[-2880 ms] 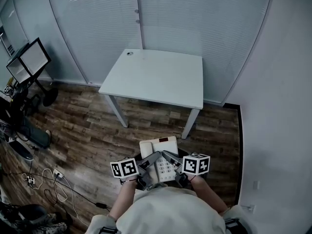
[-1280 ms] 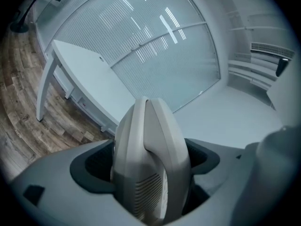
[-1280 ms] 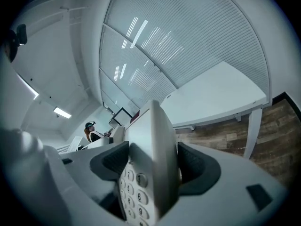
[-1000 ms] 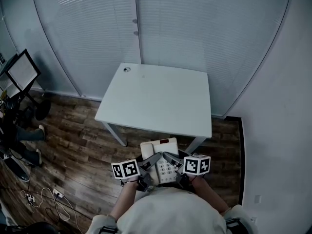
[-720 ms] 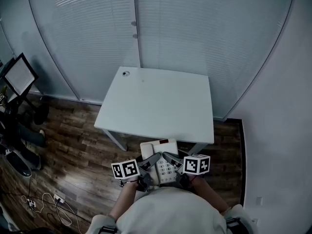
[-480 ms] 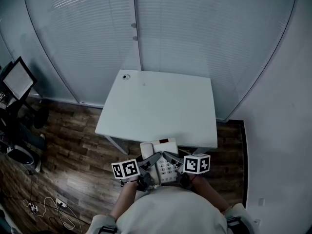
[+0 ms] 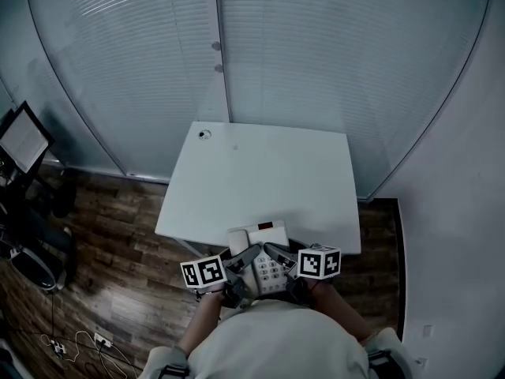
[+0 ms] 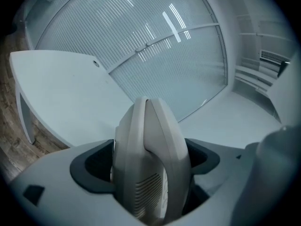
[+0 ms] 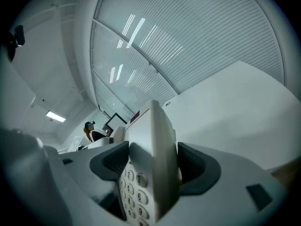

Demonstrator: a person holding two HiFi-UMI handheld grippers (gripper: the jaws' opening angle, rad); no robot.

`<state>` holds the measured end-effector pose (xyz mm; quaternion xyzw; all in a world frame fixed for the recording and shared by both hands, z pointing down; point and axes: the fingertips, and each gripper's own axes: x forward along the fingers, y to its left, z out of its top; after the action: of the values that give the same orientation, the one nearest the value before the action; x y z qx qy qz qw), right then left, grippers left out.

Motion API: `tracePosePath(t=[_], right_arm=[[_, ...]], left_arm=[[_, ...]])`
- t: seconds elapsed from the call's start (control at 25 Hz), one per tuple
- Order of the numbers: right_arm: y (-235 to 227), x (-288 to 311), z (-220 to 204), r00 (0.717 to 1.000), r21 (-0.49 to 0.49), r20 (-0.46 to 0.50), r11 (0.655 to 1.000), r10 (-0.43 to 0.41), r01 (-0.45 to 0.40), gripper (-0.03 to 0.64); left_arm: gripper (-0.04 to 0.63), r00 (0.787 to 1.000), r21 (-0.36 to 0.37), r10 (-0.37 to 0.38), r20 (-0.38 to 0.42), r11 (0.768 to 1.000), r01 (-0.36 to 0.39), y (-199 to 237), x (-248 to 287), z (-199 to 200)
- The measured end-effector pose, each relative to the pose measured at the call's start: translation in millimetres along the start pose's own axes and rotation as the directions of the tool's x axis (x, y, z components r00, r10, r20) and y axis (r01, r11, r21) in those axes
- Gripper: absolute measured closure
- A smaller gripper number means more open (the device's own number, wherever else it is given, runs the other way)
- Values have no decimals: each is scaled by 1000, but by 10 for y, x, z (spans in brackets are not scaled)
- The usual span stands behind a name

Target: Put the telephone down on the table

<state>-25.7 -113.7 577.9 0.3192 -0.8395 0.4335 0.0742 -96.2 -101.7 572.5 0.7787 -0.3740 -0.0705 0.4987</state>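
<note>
The left hand-held gripper point(image 7: 246, 257) pinches the left side of the telephone point(image 7: 256, 234), its jaws pressed on the handset edge. The right hand-held gripper point(image 7: 276, 255) pinches the right side, beside the keypad. The telephone is carried level between them at the near edge of the worktop point(image 7: 260, 180), its far end overlapping that edge; contact cannot be told. A round hole point(image 7: 205, 134) sits at the worktop's far left corner. Behind the worktop stands a blind-covered glass wall point(image 7: 316, 54).

Head view looks steeply down on the table point(image 7: 260, 172); both gripper views sit close behind their jaws, facing across it. All three share the telephone point(image 7: 256, 237).
</note>
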Motion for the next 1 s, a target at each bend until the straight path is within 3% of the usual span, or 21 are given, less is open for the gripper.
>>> tracePosePath(t=[0.4, 1.0], right_arm=[[-115, 361, 241, 1000, 22, 13, 1000, -5, 5, 293], [-317, 523, 389, 999, 49, 8, 998, -42, 42, 293]], left_arm=[[155, 1000, 7, 1, -22, 1000, -1, 244, 167, 357], [155, 999, -20, -10, -45, 1000, 9, 410, 394, 511]])
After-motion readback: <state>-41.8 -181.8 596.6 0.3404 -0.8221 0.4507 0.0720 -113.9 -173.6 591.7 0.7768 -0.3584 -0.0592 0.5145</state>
